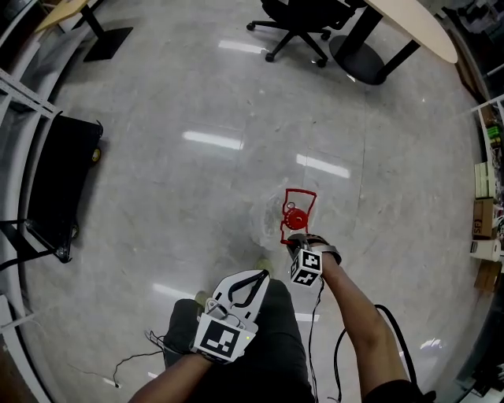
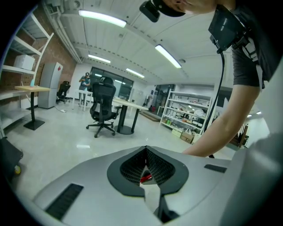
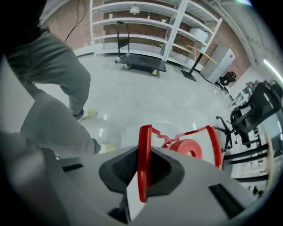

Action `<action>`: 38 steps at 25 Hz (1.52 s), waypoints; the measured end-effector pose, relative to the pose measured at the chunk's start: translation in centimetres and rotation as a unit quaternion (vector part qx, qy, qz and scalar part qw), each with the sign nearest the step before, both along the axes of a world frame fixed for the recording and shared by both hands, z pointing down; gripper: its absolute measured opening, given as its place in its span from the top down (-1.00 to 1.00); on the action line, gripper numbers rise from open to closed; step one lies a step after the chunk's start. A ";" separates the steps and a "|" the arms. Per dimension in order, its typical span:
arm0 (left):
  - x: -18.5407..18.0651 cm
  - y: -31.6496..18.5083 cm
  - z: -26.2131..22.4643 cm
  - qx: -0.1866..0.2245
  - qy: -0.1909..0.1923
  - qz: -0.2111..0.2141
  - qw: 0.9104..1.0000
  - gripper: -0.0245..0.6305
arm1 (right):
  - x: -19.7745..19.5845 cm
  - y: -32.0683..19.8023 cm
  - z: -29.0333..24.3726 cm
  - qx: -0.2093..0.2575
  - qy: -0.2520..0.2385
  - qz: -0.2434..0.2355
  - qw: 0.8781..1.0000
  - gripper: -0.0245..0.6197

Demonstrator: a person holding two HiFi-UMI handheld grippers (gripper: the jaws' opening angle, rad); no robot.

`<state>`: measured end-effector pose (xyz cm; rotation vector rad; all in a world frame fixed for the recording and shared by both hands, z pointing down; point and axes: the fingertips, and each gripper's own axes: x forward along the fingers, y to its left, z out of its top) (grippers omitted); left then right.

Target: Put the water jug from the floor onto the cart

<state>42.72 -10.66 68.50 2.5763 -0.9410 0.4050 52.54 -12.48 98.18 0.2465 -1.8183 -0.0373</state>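
Note:
The water jug (image 1: 270,226) is a clear bottle standing on the pale floor, with a red cap (image 1: 295,218) and a red frame handle (image 1: 300,203). My right gripper (image 1: 296,243) points steeply down onto it. In the right gripper view its jaws are closed on the near bar of the red handle (image 3: 143,159), and the cap (image 3: 191,148) lies just beyond. My left gripper (image 1: 259,276) hangs lower left of the jug, shut and holding nothing; in its own view the tips (image 2: 146,150) meet. The black flat cart (image 1: 61,179) stands far left, also in the right gripper view (image 3: 141,65).
A black office chair (image 1: 303,24) and a table on a round base (image 1: 370,59) stand at the far side. White shelving (image 1: 16,102) runs behind the cart and stocked shelves (image 1: 488,197) line the right edge. A thin cable (image 1: 126,364) lies near my feet.

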 end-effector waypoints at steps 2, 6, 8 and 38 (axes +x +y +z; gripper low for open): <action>-0.4 0.3 -1.2 -0.001 0.000 -0.002 1.000 0.93 | 0.0 -0.3 -1.3 -0.014 -0.008 0.029 0.999 0.81; -1.0 0.7 -4.6 -0.005 0.003 -0.008 1.000 0.93 | -0.4 -1.5 -6.3 -0.026 -0.036 0.102 0.994 0.81; -1.3 0.9 -6.8 -0.009 0.003 -0.011 1.000 0.93 | -0.8 -1.6 -9.8 -0.040 -0.050 0.129 0.990 0.81; -12.8 -5.2 -31.0 0.094 -0.017 -0.244 0.965 0.93 | -20.9 -8.3 -42.2 -0.042 -0.153 0.000 0.987 0.81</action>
